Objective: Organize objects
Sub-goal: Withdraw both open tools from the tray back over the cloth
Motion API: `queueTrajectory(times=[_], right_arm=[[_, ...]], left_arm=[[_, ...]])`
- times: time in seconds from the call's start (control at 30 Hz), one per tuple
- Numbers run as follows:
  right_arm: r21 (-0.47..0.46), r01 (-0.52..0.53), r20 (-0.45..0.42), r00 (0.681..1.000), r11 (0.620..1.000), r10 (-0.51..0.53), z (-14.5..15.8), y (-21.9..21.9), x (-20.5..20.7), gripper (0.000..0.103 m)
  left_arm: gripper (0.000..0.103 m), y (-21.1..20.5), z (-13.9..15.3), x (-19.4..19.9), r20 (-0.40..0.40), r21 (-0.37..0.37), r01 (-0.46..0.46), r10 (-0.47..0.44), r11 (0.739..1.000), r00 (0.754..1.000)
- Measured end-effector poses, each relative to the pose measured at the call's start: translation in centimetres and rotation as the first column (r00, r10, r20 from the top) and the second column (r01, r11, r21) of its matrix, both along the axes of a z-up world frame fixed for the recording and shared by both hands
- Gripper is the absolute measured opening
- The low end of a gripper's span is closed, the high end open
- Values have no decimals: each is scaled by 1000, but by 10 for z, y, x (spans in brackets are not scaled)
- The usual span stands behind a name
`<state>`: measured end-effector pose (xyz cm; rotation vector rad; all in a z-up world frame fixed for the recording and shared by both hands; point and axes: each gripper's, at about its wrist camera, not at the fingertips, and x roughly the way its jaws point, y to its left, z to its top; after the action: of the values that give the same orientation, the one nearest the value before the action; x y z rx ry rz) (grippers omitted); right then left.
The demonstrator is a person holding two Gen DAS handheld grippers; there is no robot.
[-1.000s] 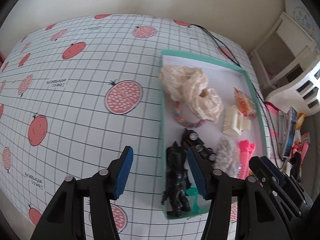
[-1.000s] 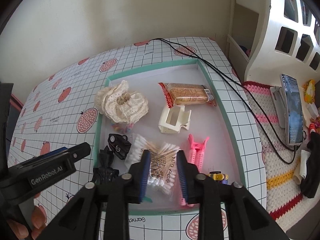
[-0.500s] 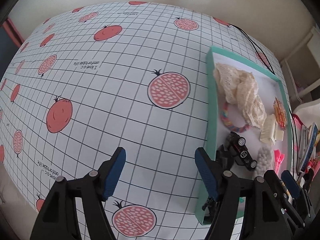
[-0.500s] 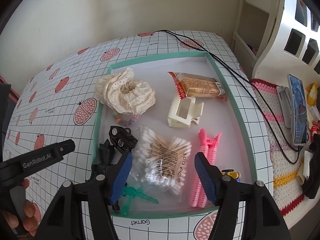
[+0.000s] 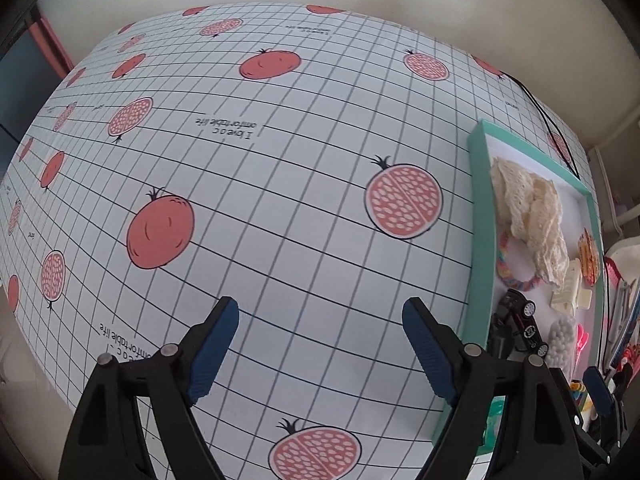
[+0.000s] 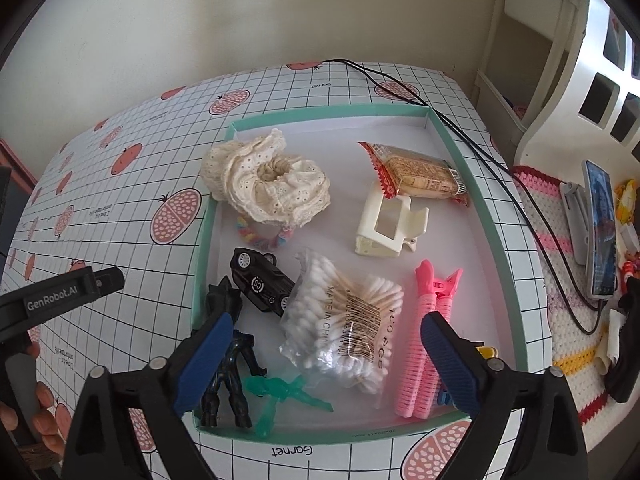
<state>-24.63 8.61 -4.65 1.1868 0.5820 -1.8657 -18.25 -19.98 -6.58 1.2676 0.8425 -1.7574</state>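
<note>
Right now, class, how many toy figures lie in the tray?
2: a black figure at the tray's near left corner, and a green figure beside it; smaller ones may be hidden.

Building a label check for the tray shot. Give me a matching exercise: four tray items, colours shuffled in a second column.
Items:
1. hair roller clip
2. claw clip
3. toy car
4. small plastic figure

Colours:
A. black
B. translucent green
C. pink
D. cream

Pairs: 1-C, 2-D, 3-A, 4-B. All four lie inside the teal-rimmed tray.
</note>
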Motion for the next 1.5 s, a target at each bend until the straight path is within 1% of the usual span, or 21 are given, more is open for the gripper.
queueTrajectory(times=[0.1,0.2,0.23,0.37,0.53,0.67,0.83,0.93,1.03,1.13,1.3,1.5], right_arm=[[-6,-1,-7,1000,1000,1,1,-2,2,102],[-12,0,-17,1000,1000,0,1,-3,4,103],[-14,0,-19,1000,1000,0,2,-3,4,103],[-10,0,-30,1000,1000,-1,1,-4,6,103],[-7,0,-28,1000,1000,0,1,-5,8,103],[-8,3,-19,1000,1000,-3,1,-3,12,103],[-11,4,-3,1000,1000,-4,3,0,20,103],[-9,8,5,1000,1000,-8,4,4,25,103],[-13,15,16,1000,1000,-15,5,8,30,103],[-8,3,16,1000,1000,-3,6,12,39,103],[-17,-14,21,1000,1000,14,11,21,54,103],[-7,-28,5,1000,1000,28,11,33,69,103]], left_arm=[[86,-6,2,4,-7,-7,-16,16,1000,1000],[94,-10,4,8,-12,-23,-23,23,999,1000],[95,-12,5,9,-12,-32,-24,24,999,1000],[95,-18,9,14,-9,-58,-22,22,998,1000],[96,-24,16,20,-43,-68,-38,36,997,998],[96,-22,22,24,-46,-80,-53,49,995,998],[95,-12,24,22,-41,-102,-19,15,995,999],[95,-5,25,21,-36,-101,21,-24,995,999],[96,1,27,22,-44,-95,36,-40,995,998],[96,9,29,26,-51,-98,44,-49,994,997],[96,24,32,31,-46,-110,92,-97,990,994],[96,37,39,42,-21,-143,96,-100,985,995]])
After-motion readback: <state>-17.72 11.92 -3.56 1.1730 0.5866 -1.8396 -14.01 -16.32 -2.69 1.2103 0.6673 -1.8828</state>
